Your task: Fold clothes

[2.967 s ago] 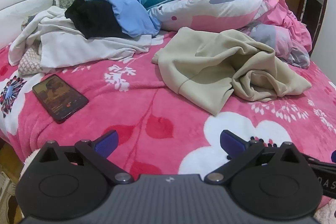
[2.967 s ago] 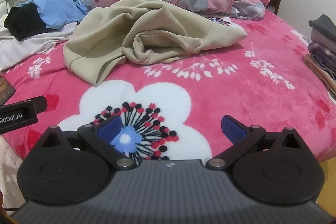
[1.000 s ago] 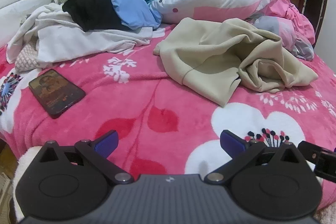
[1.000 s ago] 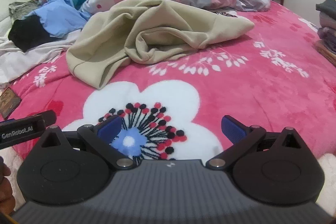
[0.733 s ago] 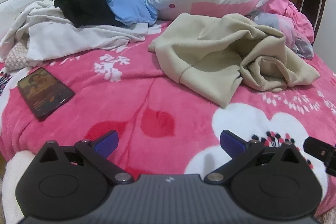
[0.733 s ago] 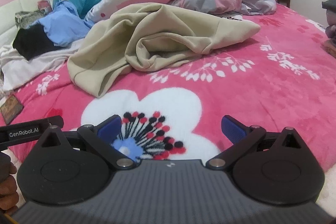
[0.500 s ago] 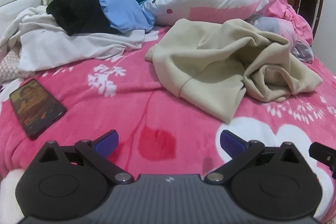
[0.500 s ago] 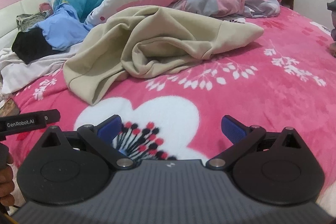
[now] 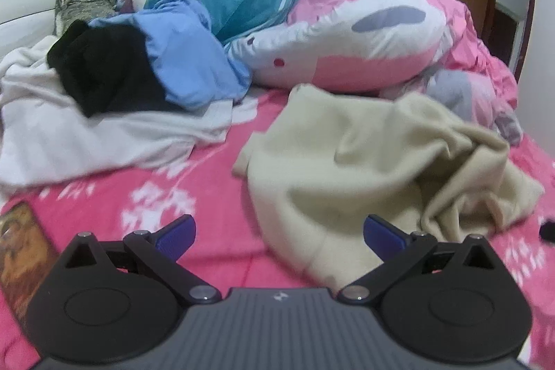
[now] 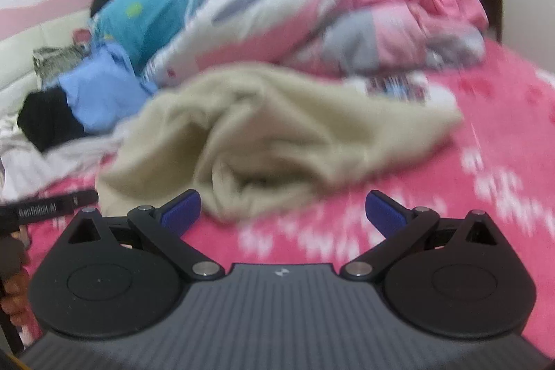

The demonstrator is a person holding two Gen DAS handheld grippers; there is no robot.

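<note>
The beige garment (image 9: 374,169) lies crumpled on the pink floral blanket (image 9: 208,207) of the bed, in the middle and a little to the right, just beyond both grippers. I judge it soft, light and limp, maybe a fleece or thick knit, so it will sag and drag when I lift it. Its near hem (image 9: 312,252) looks like a folded band, thicker than the rest, and I think this edge is the best place to take hold. The right part is bunched in deep rounded folds (image 10: 249,169).

My left hand-held gripper (image 9: 279,233) has its jaws wide apart and holds nothing. My right hand-held gripper (image 10: 282,207) is also spread and empty.

Far left lie a white cloth (image 9: 104,134), a black garment (image 9: 104,68) and a light blue one (image 9: 187,58). A phone (image 9: 20,252) rests near left. Behind, a person lies under a puffy quilt (image 9: 347,37).
</note>
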